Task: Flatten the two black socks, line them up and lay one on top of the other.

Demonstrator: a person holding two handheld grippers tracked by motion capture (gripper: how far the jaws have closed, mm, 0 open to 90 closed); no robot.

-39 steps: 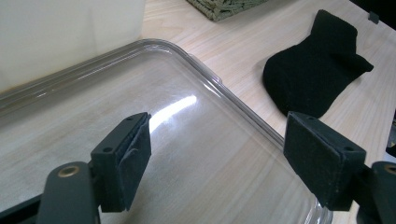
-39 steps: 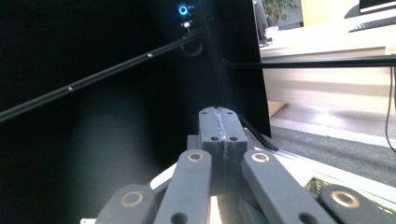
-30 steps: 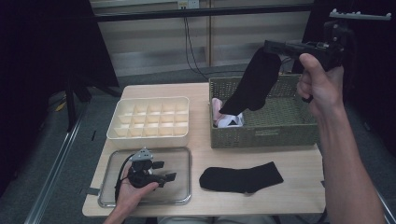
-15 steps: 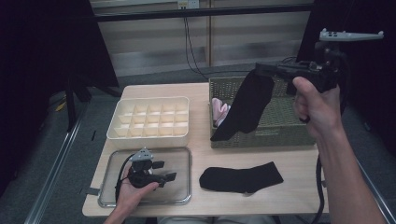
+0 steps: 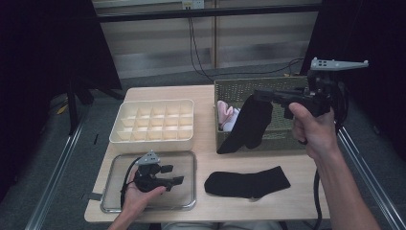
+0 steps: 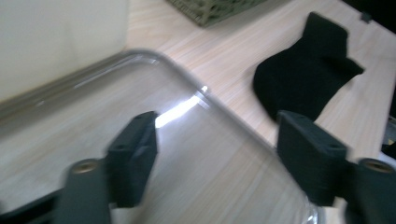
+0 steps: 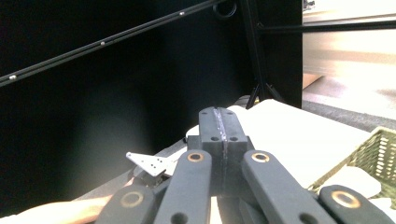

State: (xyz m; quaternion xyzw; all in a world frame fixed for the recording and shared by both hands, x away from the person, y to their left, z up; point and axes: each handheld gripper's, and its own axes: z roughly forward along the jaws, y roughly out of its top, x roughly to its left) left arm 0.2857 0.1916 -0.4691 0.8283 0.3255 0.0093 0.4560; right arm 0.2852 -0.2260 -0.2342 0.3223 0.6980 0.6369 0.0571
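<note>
A black sock hangs from my right gripper, which is shut on its upper end; the toe dangles in front of the basket's front wall, just above the table. In the right gripper view the pads are pressed together. A second black sock lies flat on the table. My left gripper rests low over the metal tray. Its jaws have just been closing a little but stand open with nothing between them.
A white divided organizer stands behind the tray. The olive woven basket holds a pink and white sock. Dark stands and a rail surround the table; a cable trails from my right gripper past the table's right edge.
My right hand has come down and toward the near side with the black sock, which now hangs in front of the basket instead of over it. The left hand stays on the tray.
</note>
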